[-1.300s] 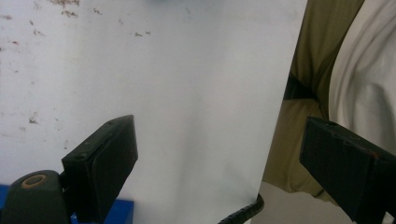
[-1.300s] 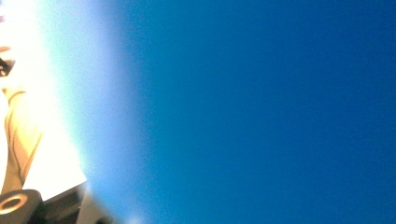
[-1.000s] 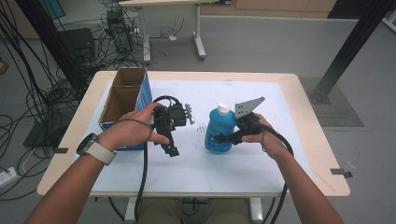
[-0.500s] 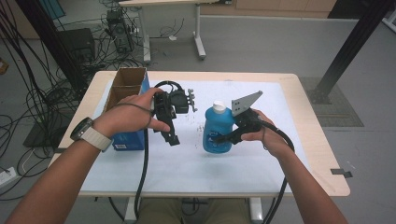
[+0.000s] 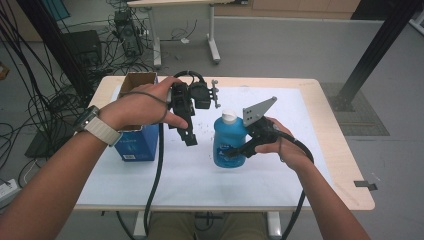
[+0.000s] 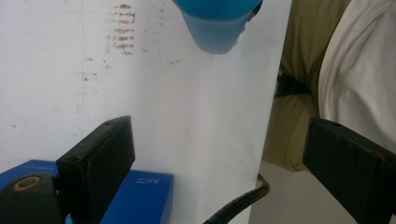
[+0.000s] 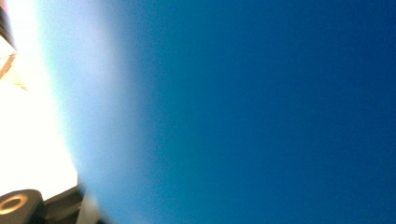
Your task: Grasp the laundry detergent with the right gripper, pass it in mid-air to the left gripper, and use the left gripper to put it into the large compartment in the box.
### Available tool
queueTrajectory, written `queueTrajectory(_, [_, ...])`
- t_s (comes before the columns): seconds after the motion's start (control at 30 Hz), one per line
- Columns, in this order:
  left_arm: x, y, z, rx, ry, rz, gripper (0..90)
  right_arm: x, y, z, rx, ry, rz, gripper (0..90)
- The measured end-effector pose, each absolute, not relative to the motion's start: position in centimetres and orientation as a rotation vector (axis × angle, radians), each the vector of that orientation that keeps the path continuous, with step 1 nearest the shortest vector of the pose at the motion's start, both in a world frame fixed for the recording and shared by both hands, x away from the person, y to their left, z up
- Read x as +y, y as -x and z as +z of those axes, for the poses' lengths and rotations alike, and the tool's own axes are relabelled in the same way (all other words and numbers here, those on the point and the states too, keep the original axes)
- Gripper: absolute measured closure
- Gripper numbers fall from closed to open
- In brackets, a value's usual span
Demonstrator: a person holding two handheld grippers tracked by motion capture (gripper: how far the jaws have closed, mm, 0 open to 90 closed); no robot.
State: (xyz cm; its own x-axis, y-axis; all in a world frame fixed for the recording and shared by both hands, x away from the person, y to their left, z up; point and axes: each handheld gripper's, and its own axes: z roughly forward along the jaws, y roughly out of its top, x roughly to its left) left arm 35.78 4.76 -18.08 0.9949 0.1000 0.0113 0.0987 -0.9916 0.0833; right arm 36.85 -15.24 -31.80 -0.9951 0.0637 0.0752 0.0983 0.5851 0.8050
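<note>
Bottle (image 5: 229,142) of translucent blue plastic, rounded in the shoulder, white screw cap on top, printed label on the front; upright near the middle of the surface (image 5: 310,165), pinched at its lower body by the right tongs (image 5: 235,152). Smooth blue wall pressed close against the lens in the right gripper view, blurred. Grey three-cornered plate (image 5: 257,111) flat and angular above the right hand (image 5: 280,145), ribbed black cable trailing off toward the near edge.

Left tongs (image 5: 190,136) spread wide, nothing between, held above the surface to the left of the bottle and apart from it. Jaws blocky, matt black, square-edged in the left gripper view, with the bottle's rounded underside (image 6: 215,28) at the top edge there. Left hand (image 5: 142,105) wrapped round the gripper body, pale woven watch strap on the wrist.

Cardboard box (image 5: 135,125) at the left, glossy blue sides, raw brown flaps open upward. Surface covered with a smooth white sheet, faint brown speckles on it, pale wood showing at the rim.
</note>
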Motion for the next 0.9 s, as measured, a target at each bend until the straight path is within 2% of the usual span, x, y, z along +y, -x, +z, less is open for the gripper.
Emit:
queueTrajectory(0.47, [3.1,-35.7,-15.7,0.103,-3.103,0.007,9.4,-13.6,-36.4,-31.6,-2.762,0.142,-1.390,43.3])
queueTrajectory(0.9, [2.2,-35.5,-15.1,0.060,-3.134,-0.005,9.3,-12.2,-36.1,-31.7,-2.763,0.120,-1.373,43.4])
